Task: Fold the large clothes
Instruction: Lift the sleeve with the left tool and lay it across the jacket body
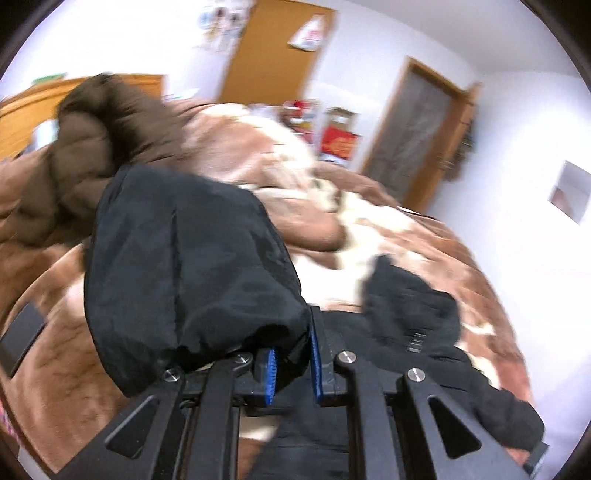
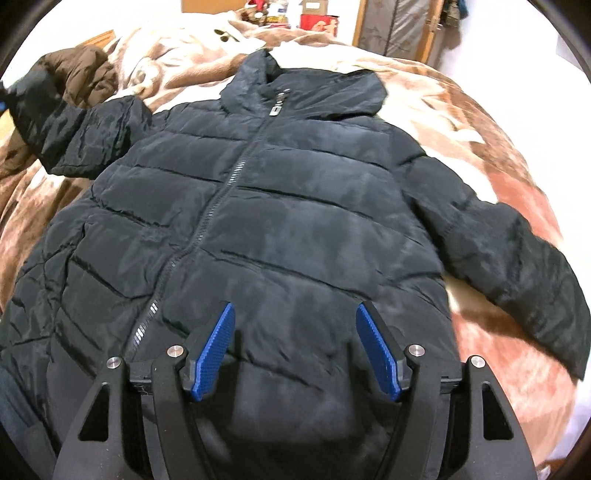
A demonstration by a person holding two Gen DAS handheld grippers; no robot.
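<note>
A black puffer jacket (image 2: pixel 295 184) lies front up and zipped on a brown and white blanket (image 2: pixel 480 122). My left gripper (image 1: pixel 293 343) is shut on the cuff of one sleeve (image 1: pixel 184 258), which bulges up in front of the camera. In the right wrist view that sleeve (image 2: pixel 74 125) is lifted off the bed at the left. The other sleeve (image 2: pixel 517 266) lies flat at the right. My right gripper (image 2: pixel 295 306) hangs open over the jacket's lower front, its blue pads (image 2: pixel 218 354) clear of the fabric. The collar (image 1: pixel 406 317) shows beyond the held sleeve.
A crumpled brown puffer jacket (image 2: pixel 81 70) lies at the bed's far left, next to a wooden headboard (image 1: pixel 33 110). Red boxes (image 2: pixel 317 22) and clutter stand behind the bed. A wooden door (image 1: pixel 413 136) and white walls are beyond.
</note>
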